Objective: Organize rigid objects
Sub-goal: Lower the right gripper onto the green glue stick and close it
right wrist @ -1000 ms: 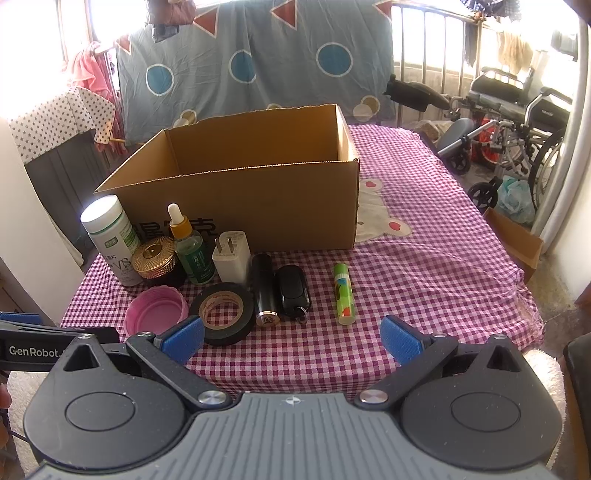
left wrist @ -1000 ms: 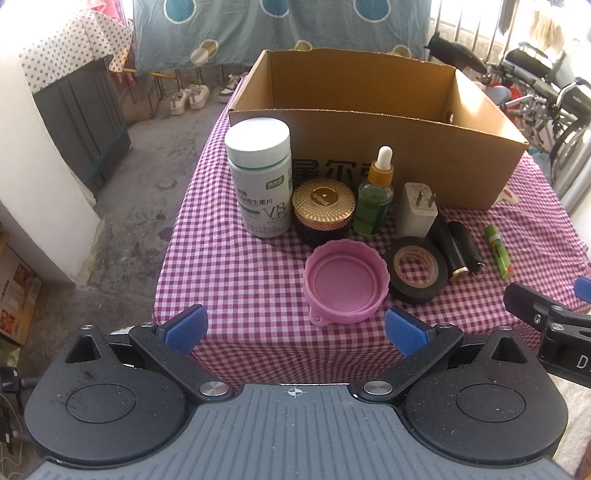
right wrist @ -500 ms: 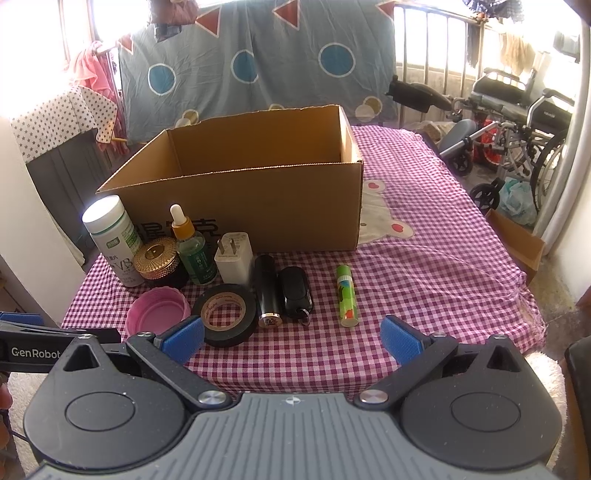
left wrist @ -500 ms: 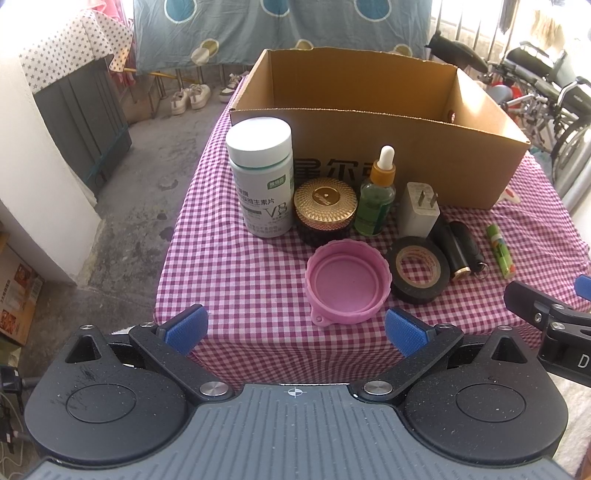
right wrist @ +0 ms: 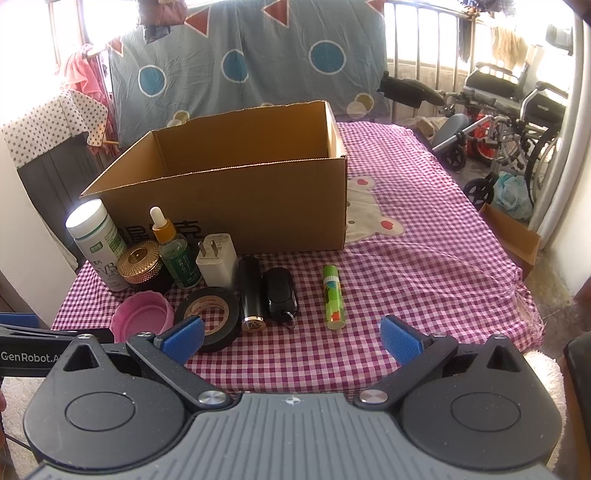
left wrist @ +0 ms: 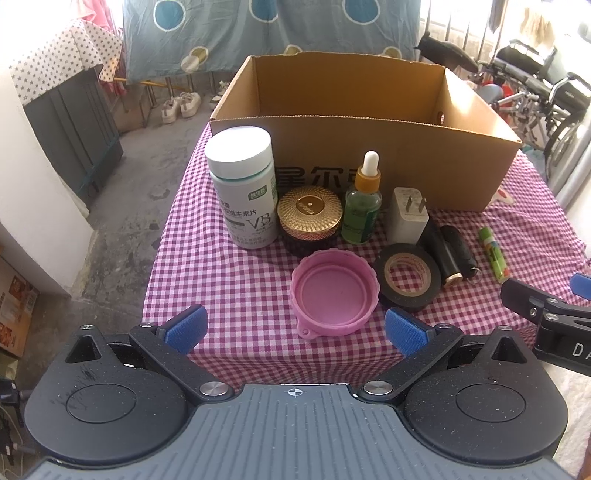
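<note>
Nine small items lined up before the open brown cardboard box [left wrist: 369, 162], ready for loading; left tongs [left wrist: 293, 328] and right tongs [right wrist: 291, 339] both apart, empty, nearest the pink plastic lid [left wrist: 334, 291].

We cannot see the floor of the cardboard box [left wrist: 388, 162]; its near wall hides it. The box print is partly covered by the white bottle [left wrist: 245, 192] and dropper bottle [left wrist: 362, 210]. Bottle label text is illegible.

Behind your table: blue circle-patterned sheet [right wrist: 258, 70] hung across, bright windows [right wrist: 417, 33] with bars. On your left, grey concrete floor [left wrist: 147, 155], star-print covered cabinet [left wrist: 62, 107]. On your right, wheelchairs [right wrist: 517, 118].
</note>
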`<control>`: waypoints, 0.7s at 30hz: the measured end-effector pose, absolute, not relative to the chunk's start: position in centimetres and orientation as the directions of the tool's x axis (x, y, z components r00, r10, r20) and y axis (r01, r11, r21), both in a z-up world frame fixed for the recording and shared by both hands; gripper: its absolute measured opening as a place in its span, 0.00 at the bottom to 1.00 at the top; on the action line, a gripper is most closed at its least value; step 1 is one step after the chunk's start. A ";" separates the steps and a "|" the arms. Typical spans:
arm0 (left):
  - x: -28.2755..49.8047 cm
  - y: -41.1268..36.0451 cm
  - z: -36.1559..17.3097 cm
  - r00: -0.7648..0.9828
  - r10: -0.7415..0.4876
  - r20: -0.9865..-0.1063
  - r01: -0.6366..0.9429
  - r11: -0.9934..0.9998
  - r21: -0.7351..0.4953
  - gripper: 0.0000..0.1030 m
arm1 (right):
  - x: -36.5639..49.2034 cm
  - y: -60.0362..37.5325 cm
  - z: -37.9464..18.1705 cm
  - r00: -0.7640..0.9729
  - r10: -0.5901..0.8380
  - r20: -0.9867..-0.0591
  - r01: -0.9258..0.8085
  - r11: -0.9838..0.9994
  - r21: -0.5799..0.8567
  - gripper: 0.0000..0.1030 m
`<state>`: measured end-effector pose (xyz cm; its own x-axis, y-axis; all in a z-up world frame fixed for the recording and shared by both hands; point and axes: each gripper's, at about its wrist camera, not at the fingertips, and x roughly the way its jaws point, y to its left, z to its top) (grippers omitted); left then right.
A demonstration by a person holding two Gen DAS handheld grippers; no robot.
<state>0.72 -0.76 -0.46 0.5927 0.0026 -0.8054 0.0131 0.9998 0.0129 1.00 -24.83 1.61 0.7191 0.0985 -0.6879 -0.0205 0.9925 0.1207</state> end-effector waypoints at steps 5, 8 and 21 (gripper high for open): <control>1.4 -2.1 -0.3 0.623 -0.086 -0.777 0.098 0.995 -0.032 0.99 | 1.4 -27.6 1.2 0.745 0.076 -0.663 0.033 0.988 0.150 1.00; 1.9 -3.3 -0.3 0.638 -0.176 -0.749 0.180 0.981 -0.077 0.99 | 1.9 -29.6 1.2 0.763 0.076 -0.642 0.052 0.983 0.179 1.00; 4.4 -10.8 -2.2 0.565 -0.388 -0.728 0.499 0.863 -0.072 0.70 | 8.6 -31.6 -1.5 0.679 0.243 -0.693 -0.068 0.960 0.270 0.53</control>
